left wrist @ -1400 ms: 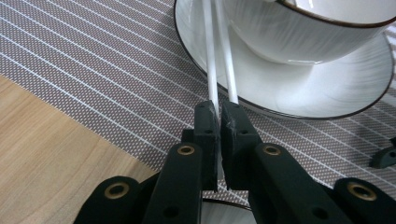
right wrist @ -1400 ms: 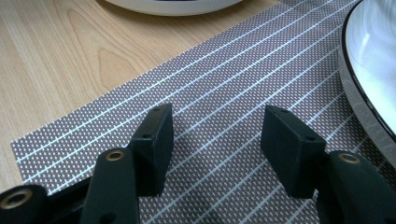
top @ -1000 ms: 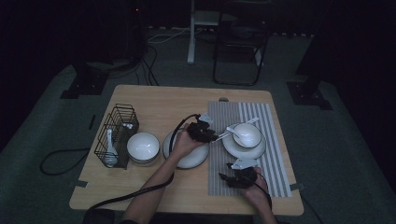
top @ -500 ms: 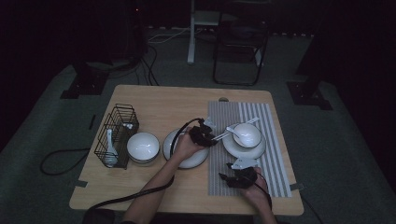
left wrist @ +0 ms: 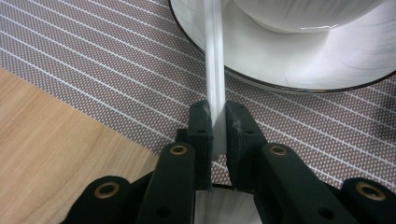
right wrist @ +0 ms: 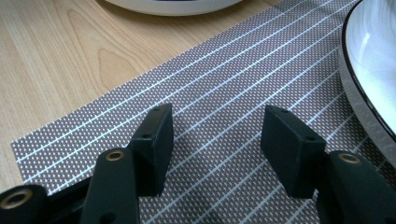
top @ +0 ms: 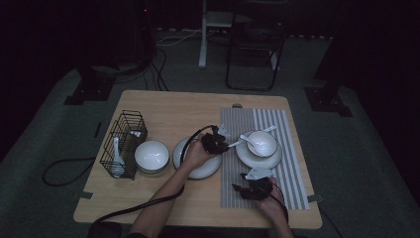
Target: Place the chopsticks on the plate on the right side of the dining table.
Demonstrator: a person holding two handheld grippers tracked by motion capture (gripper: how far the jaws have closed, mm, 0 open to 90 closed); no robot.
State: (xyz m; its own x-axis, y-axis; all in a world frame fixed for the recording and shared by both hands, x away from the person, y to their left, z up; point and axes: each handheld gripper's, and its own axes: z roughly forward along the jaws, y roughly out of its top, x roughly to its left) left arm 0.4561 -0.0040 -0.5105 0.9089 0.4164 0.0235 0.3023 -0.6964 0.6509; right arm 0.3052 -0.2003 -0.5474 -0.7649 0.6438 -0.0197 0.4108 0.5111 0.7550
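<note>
Already pinching the spoon handle (left wrist: 215,70) beside the plate (left wrist: 289,65), left gripper (left wrist: 215,123) fingers just closed; right gripper (right wrist: 215,147) fingers spread, empty; lifting still ahead.

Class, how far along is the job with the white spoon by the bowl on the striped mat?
Done: the bowl sits on its plate on the mat. In hand: the left claw has just been closing and now pinches the spoon handle, with the spoon's head at the bowl. The right claw hovers open over the mat. Left: lifting and moving the spoon, probably.
</note>
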